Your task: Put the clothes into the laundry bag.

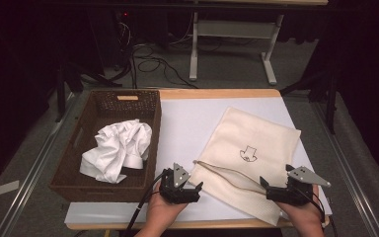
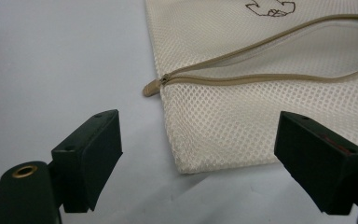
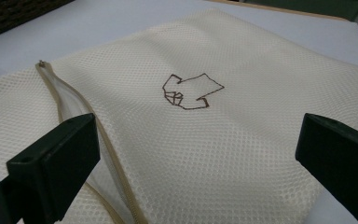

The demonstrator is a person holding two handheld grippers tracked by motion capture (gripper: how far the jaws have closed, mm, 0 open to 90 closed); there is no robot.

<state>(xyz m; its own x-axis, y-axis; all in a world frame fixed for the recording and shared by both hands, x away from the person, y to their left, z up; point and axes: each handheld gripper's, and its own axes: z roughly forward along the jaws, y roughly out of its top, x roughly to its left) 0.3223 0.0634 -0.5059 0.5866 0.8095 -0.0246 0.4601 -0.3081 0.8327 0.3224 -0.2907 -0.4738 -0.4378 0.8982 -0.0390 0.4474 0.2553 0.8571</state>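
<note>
A cream mesh laundry bag (image 1: 264, 131) lies flat on the white table cover, at the right. It carries a small brown shirt outline (image 1: 248, 154) and a tan zipper (image 2: 261, 77) that gapes part way open. The zipper's pull (image 2: 152, 87) sits at the bag's near left corner. My left gripper (image 1: 193, 190) is open just short of that corner, nothing between its jaws. My right gripper (image 1: 269, 190) stands open low over the bag's near right part, and its jaws frame the mesh (image 3: 261, 70) without touching it.
A dark wicker basket (image 1: 103, 106) at the left of the table holds a crumpled white garment (image 1: 118, 148). The white cover (image 1: 187, 123) lies bare between basket and bag. Beyond the table's far edge are cables and a white table frame (image 1: 193, 49) on the floor.
</note>
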